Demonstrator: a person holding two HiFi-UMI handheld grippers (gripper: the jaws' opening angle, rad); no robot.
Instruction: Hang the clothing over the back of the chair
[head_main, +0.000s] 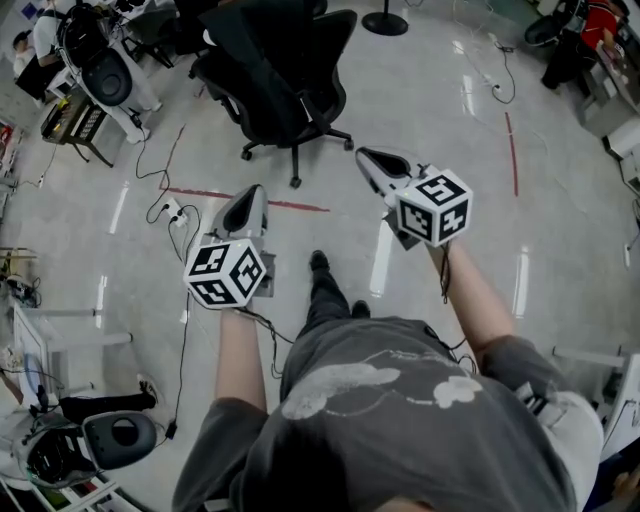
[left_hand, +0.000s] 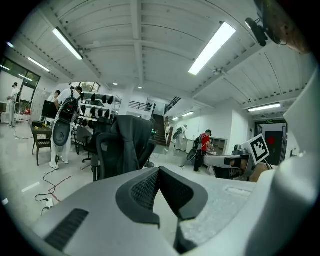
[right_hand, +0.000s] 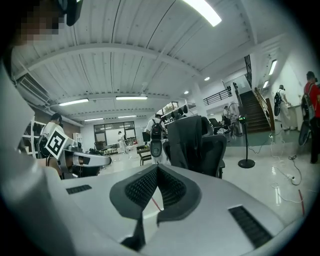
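A black office chair (head_main: 300, 110) stands on the floor ahead of me, with dark clothing (head_main: 255, 50) draped over its back. My left gripper (head_main: 250, 196) points toward it from the lower left, well short of it. Its jaws are shut with nothing between them. My right gripper (head_main: 366, 156) is closer to the chair's base, to its right, also shut and empty. In the left gripper view the chair (left_hand: 102, 157) and the hanging clothing (left_hand: 131, 142) show beyond the closed gripper (left_hand: 159, 170). The right gripper view shows the clothing (right_hand: 186, 140) on the chair (right_hand: 215, 150) past the shut gripper (right_hand: 157, 167).
Cables and a power strip (head_main: 172, 212) lie on the floor to the left, beside a red tape line (head_main: 235, 197). A white machine (head_main: 108, 78) and a small wooden table (head_main: 72, 124) stand at far left. A round stand base (head_main: 385, 22) sits behind the chair. A person in red (left_hand: 204, 147) stands farther off.
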